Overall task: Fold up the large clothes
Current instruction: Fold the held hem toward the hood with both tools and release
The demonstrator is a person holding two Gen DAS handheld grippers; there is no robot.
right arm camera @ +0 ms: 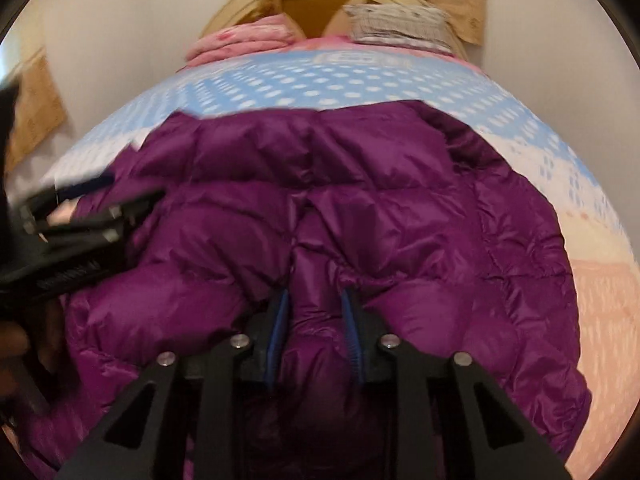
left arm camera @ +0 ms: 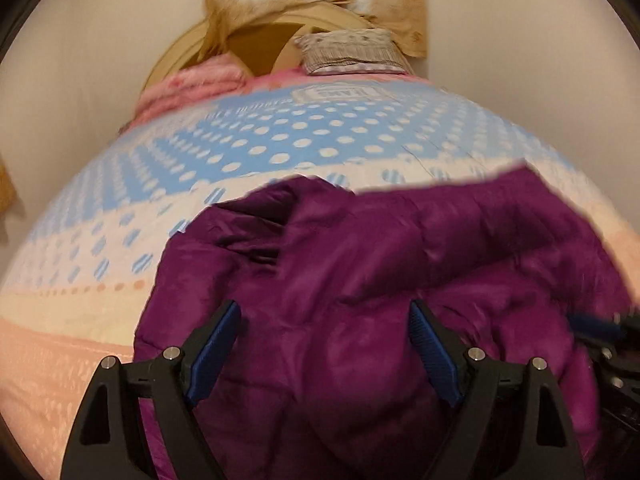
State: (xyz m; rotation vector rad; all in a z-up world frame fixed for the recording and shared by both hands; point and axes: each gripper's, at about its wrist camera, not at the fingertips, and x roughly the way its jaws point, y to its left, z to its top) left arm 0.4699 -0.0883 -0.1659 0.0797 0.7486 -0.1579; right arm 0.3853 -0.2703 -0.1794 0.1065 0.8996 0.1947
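A purple quilted down jacket [left arm camera: 400,240] lies spread on the bed, filling the near half of both views. In the left wrist view my left gripper [left arm camera: 323,312] hangs open and wide just above the jacket's near part, its blue pads [left arm camera: 212,352] clear of the fabric. In the right wrist view my right gripper [right arm camera: 315,294] is shut on a puffy fold of the jacket [right arm camera: 360,168] near its middle seam, the fabric bulging between the pads. The left tool's black frame [right arm camera: 68,248] shows blurred at that view's left edge, held by a hand [right arm camera: 16,340].
The bed sheet [left arm camera: 280,136] is blue with white dots, turning cream and pink toward me. A folded pink blanket [left arm camera: 192,84] and a patterned pillow [left arm camera: 352,52] lie at the far end by the wooden headboard [left arm camera: 256,44]. A tan curtain [left arm camera: 384,4] hangs behind; walls close both sides.
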